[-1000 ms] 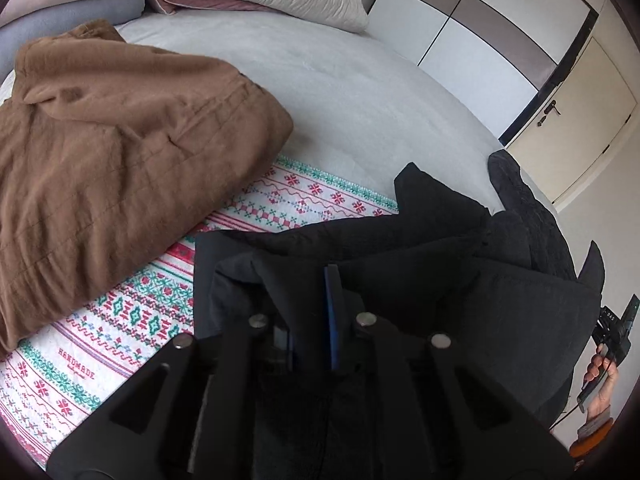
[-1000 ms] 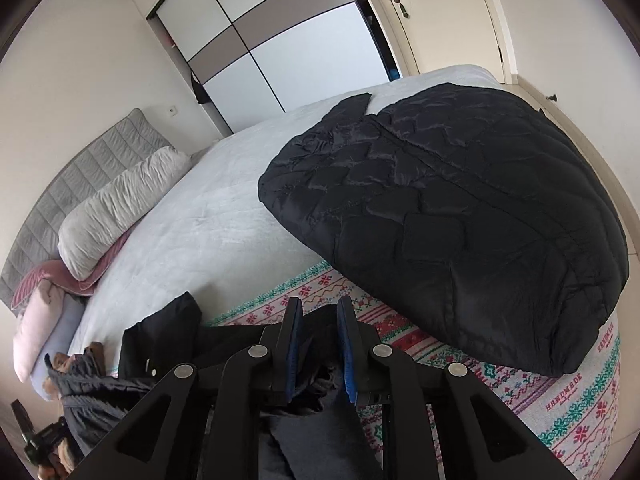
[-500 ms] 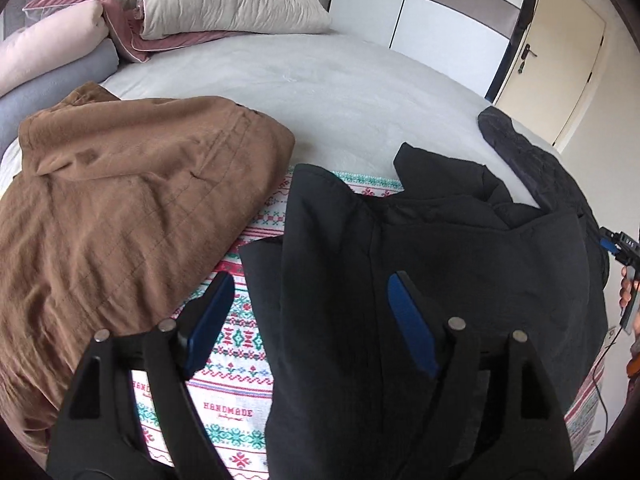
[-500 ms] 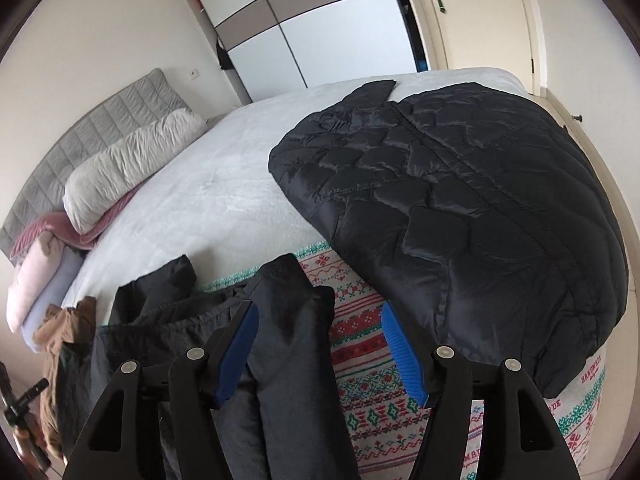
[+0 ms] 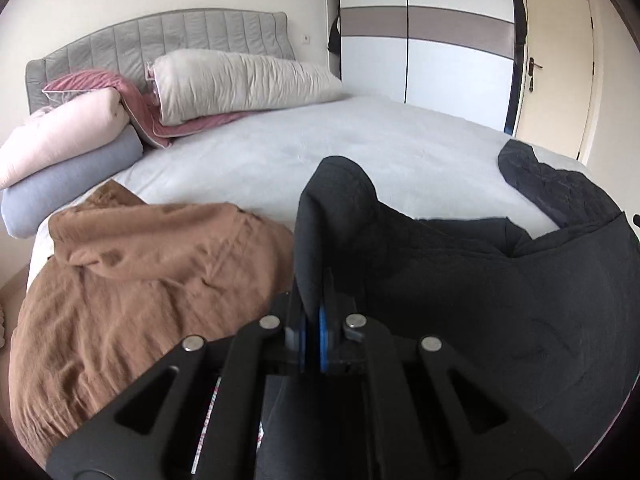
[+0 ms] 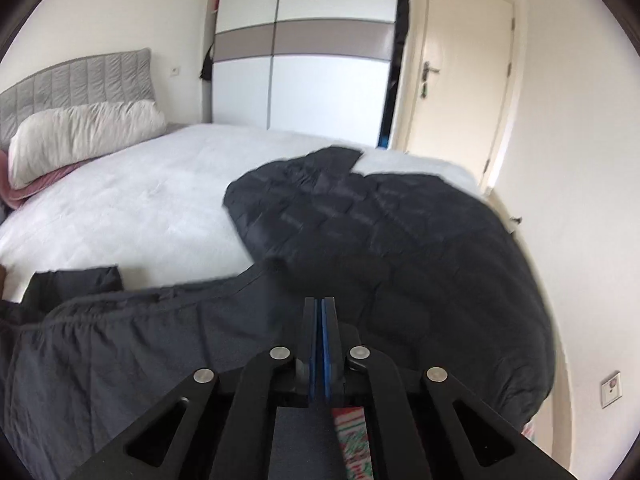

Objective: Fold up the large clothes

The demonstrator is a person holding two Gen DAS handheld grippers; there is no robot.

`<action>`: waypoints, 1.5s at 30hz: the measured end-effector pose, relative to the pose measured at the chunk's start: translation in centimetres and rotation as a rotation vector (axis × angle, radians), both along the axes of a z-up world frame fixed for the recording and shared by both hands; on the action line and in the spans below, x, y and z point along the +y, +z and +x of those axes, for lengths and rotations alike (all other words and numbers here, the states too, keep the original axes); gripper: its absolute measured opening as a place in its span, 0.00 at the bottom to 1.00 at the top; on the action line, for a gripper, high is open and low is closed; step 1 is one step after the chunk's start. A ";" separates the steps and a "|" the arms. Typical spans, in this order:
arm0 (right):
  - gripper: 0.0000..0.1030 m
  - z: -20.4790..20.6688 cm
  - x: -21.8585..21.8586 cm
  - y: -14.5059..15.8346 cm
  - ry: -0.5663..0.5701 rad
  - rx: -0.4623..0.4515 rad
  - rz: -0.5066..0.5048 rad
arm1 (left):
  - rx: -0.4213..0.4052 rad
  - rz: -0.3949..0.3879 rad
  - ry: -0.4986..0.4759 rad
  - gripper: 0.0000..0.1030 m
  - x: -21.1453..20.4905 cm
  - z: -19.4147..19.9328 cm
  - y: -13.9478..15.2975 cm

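A dark grey garment (image 5: 460,280) lies across the near part of the bed. My left gripper (image 5: 314,312) is shut on a fold of it, and the cloth stands up in a hump between the jaws. The same garment shows in the right wrist view (image 6: 140,344), stretched to the left. My right gripper (image 6: 321,316) is shut, blue pads together at the garment's edge; whether cloth is pinched between them is hard to see.
A brown garment (image 5: 132,280) lies left of the dark one. A black quilted jacket (image 6: 400,240) lies at the right, also in the left wrist view (image 5: 560,192). Pillows (image 5: 240,80) are stacked at the grey headboard. A wardrobe (image 6: 304,60) and door (image 6: 464,80) stand behind.
Half a second ago both grippers were open above the flat garment. Now both are shut and the garment is lifted, with both views raised towards the room.
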State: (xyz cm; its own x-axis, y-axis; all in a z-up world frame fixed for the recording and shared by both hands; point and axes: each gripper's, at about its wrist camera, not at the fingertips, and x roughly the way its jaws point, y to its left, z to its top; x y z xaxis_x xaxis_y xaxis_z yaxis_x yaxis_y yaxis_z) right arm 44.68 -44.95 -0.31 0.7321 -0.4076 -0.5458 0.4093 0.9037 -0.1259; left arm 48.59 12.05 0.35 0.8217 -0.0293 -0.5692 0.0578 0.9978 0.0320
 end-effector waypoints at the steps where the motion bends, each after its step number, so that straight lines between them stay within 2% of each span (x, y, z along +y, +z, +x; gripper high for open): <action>1: 0.00 0.3 -0.8 1.2 -0.031 -0.036 -0.007 | -0.018 -0.007 0.006 0.06 0.0 0.7 0.6; 4: 0.00 2.0 -3.3 3.0 -0.060 -0.071 0.095 | -0.050 0.010 0.050 0.06 -0.9 3.6 0.6; 7: 0.03 3.1 -4.5 2.7 0.002 -0.079 0.259 | 0.075 0.022 0.115 0.06 -1.5 7.2 -2.3; 8: 0.11 3.5 -4.9 1.9 0.045 -0.047 0.336 | 0.105 0.009 0.128 0.06 -1.6 7.7 -3.5; 9: 0.26 4.0 -5.2 0.9 0.084 -0.004 0.398 | 0.124 0.003 0.135 0.06 -1.4 7.9 -4.5; 10: 0.33 4.4 -5.3 -0.4 0.110 0.051 0.440 | 0.131 -0.006 0.136 0.06 -1.1 7.9 -5.4; 11: 0.44 4.8 -5.3 -1.6 0.127 0.103 0.457 | 0.135 -0.009 0.134 0.06 -0.9 7.7 -6.4; 12: 0.49 5.2 -5.3 -2.8 0.141 0.149 0.459 | 0.144 -0.011 0.134 0.06 -0.6 7.5 -7.1; 15: 0.49 5.8 -4.9 -5.9 0.149 0.242 0.457 | 0.168 -0.061 0.135 0.06 0.2 7.1 -8.0; 17: 0.49 6.1 -4.6 -7.4 0.155 0.269 0.506 | 0.175 -0.086 0.136 0.06 0.5 7.1 -7.9; 18: 0.43 6.0 -4.3 -7.8 0.173 0.270 0.535 | 0.174 -0.086 0.137 0.06 0.4 7.0 -7.8; 19: 0.33 6.1 -3.8 -7.9 0.189 0.261 0.535 | 0.168 -0.079 0.138 0.06 0.3 6.8 -7.5; 20: 0.10 6.1 -3.2 -7.6 0.196 0.251 0.492 | 0.159 -0.070 0.136 0.06 0.1 6.6 -7.1; 21: 0.06 5.8 -2.3 -7.0 0.207 0.227 0.429 | 0.143 -0.053 0.138 0.06 -0.1 6.3 -6.6; 25: 0.04 4.4 0.4 -2.6 0.192 0.060 0.230 | -0.022 -0.026 0.146 0.06 -0.8 4.8 -2.7; 27: 0.04 4.5 1.8 -0.3 0.169 -0.017 0.125 | -0.107 -0.014 0.168 0.06 -1.0 4.9 -0.7; 29: 0.04 5.4 3.0 1.1 0.141 -0.068 0.046 | -0.152 0.009 0.199 0.06 -1.0 6.0 0.2; 31: 0.04 7.2 3.3 1.2 0.113 -0.076 0.035 | -0.122 0.012 0.221 0.06 -0.7 8.1 -0.6; 33: 0.04 8.8 3.4 0.0 0.088 -0.055 0.041 | -0.075 0.032 0.239 0.07 -0.7 9.9 -2.9; 36: 0.04 11.4 3.9 -4.0 0.078 0.038 0.003 | 0.048 0.082 0.254 0.07 -0.9 12.1 -8.1; 38: 0.05 12.6 3.9 -7.1 0.069 0.122 0.004 | 0.139 0.065 0.264 0.11 -0.5 13.4 -11.1; 39: 0.05 13.0 3.5 -8.4 0.064 0.159 0.026 | 0.174 0.059 0.261 0.12 -0.5 13.9 -11.6; 41: 0.06 13.7 3.2 -9.6 0.055 0.222 0.051 | 0.189 0.080 0.259 0.13 -0.8 14.2 -11.3; 43: 0.11 13.2 2.9 -9.2 0.040 0.220 0.054 | 0.182 0.121 0.254 0.15 -1.3 13.9 -10.2; 45: 0.24 12.3 3.5 -7.8 0.006 0.194 0.009 | 0.135 0.169 0.287 0.34 -1.9 12.8 -8.5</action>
